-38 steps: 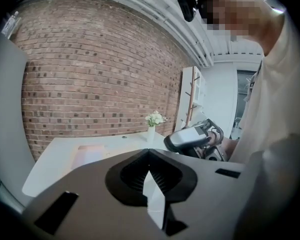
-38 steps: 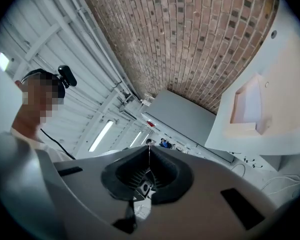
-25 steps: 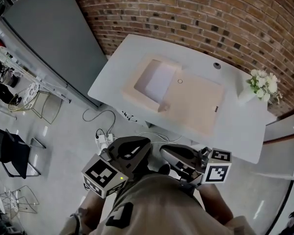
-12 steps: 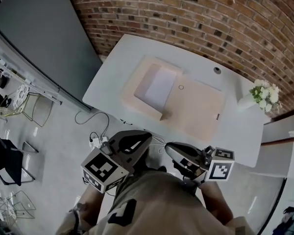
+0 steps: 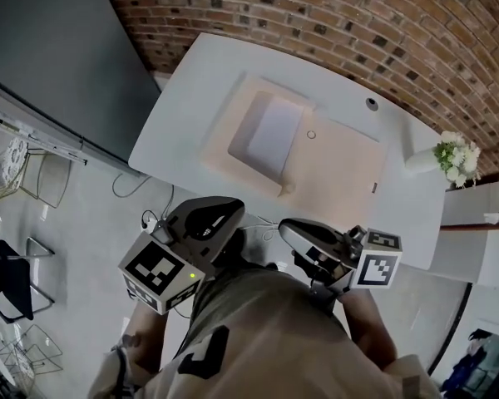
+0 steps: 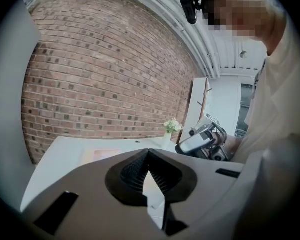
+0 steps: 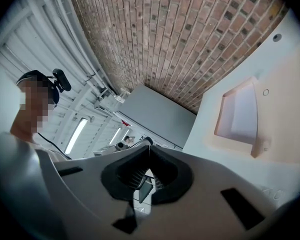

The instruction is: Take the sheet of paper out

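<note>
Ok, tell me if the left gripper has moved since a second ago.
Yes, the left gripper has come closer to the table's near edge.

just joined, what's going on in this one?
A person stands at the white table with a hand-held gripper in each hand. The left hand-held gripper and right hand-held gripper are both shut, empty and short of the table. The sheet of paper lies untouched in the open beige case.
</note>
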Available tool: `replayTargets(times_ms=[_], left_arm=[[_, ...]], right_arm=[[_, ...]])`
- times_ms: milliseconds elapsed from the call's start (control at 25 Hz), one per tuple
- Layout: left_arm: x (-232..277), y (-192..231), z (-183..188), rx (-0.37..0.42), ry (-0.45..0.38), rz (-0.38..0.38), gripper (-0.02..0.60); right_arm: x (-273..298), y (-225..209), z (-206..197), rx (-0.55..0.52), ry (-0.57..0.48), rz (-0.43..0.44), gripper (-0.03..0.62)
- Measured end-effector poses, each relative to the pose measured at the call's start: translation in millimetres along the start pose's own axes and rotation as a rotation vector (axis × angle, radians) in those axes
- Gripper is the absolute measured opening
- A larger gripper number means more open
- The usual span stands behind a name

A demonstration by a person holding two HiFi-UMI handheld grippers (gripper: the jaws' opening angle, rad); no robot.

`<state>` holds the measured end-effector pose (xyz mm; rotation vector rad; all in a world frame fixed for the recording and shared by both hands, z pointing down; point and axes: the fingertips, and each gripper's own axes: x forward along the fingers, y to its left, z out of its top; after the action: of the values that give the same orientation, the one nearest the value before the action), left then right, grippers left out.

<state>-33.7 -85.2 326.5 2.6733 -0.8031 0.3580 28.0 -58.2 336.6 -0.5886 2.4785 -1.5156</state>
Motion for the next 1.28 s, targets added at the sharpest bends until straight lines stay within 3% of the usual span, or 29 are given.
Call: replayTargets(times_ms=[320, 720, 960, 1120, 1240, 1280], left_arm=[[-16, 49, -11, -0.052, -0.033, -0.003, 0.014], [-25, 81, -18, -0.064, -0.035, -0.051, 0.014], [-22, 81, -26, -0.101, -0.026, -0.069, 0.014], [-8, 71, -22, -0.108, -0.001, -0.075, 0.014], [4, 66, -16, -0.084, -0.001, -0.065, 0.014], [8, 62, -14, -0.087, 0.006, -0.066, 0.014]], right_arm=[[32, -13, -2, 0.021, 0.036, -0.094, 0.025], [64, -16, -4, 0.060, 0.067, -0.105, 0.025], [67, -39, -8, 0.067, 0.115, -0.146, 0.025], [45, -81, 5, 0.054, 0.120, -0.221, 0.025], [24, -134, 22, 0.137, 0.055, -0.270, 0.032], [18, -152, 26, 0.179, 0.038, -0.280, 0.076]])
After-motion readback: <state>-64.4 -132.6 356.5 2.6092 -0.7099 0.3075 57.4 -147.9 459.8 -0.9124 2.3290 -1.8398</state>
